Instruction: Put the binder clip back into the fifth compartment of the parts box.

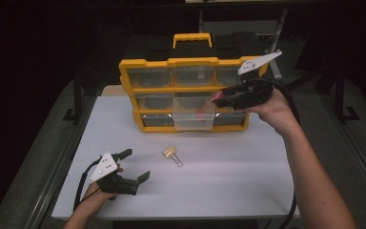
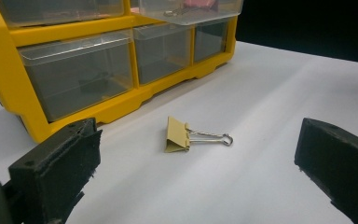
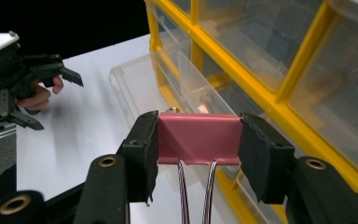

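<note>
Here we hold a pink binder clip (image 3: 198,138) clamped endwise between our right gripper (image 3: 198,140) fingers, above the open clear drawer (image 1: 193,119) of the yellow organizer (image 1: 145,62). Released off-centre, it could strike the drawer rim and bounce onto the desk (image 1: 228,171). Our left gripper (image 1: 134,164) rests with fingers apart, near a tan clip (image 2: 176,135).

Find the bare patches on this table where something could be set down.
The white table is bare right of the yellow binder clip, up to the organizer. Crowded: near the left gripper, and under the open drawer.
</note>
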Motion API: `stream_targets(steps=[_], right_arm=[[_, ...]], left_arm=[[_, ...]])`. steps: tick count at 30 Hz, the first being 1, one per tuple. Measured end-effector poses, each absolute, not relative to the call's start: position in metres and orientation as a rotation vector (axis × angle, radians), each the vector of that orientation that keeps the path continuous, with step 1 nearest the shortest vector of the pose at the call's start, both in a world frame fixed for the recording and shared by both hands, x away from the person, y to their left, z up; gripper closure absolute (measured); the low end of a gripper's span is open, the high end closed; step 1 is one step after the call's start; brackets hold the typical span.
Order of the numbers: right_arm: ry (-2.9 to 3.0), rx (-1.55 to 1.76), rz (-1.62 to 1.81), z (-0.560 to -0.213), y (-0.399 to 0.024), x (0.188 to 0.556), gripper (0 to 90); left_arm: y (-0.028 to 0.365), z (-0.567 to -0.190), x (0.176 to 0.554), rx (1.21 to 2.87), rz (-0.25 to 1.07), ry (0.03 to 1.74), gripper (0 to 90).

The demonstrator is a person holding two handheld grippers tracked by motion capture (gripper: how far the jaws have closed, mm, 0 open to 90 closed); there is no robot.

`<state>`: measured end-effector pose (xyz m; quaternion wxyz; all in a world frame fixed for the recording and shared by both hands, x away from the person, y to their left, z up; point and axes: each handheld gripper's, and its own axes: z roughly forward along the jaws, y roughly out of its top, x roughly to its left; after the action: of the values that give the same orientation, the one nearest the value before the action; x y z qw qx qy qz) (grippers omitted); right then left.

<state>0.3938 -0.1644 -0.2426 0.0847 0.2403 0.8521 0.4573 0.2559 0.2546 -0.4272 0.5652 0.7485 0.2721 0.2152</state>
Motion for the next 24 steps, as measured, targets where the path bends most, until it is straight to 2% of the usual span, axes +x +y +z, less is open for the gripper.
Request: stream_targets(steps=[24], right_arm=[[2.621,0.638,1.332,-0.236,-0.113,0.421,48.9]], left_arm=[[0.254,-0.427,0.256,1.756,0.499,0.643,0.0]])
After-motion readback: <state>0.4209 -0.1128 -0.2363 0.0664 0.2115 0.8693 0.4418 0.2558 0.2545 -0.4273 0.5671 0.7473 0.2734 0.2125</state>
